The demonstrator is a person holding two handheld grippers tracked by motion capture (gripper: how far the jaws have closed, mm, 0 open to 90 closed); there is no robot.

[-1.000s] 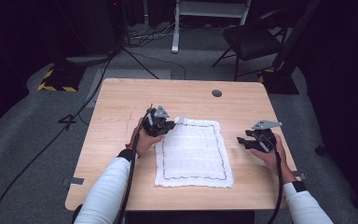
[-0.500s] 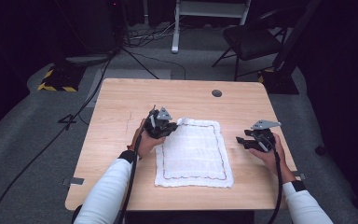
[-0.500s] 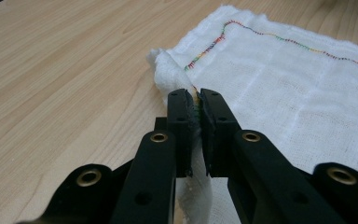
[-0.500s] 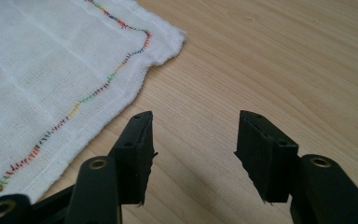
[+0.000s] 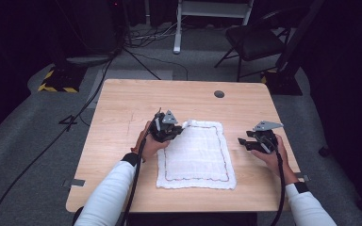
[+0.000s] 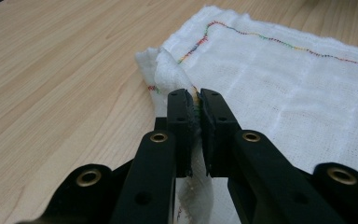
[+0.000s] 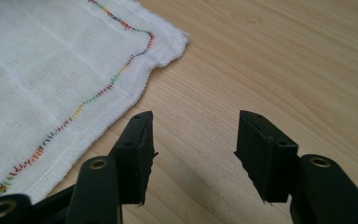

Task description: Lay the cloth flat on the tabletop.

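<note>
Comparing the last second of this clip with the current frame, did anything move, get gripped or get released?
Almost nothing changed. The left tongs stay shut on the far left corner of the white cloth, which is bunched up slightly there. The right tongs remain open over bare table beside the cloth's right edge, holding nothing. The cloth otherwise lies flat as before.

The cloth (image 6: pixel 279 88) runs off the right edge of the left gripper view, and its pinched fold is partly hidden between the jaws. In the right gripper view the cloth is cut off at the left and top edges.
</note>
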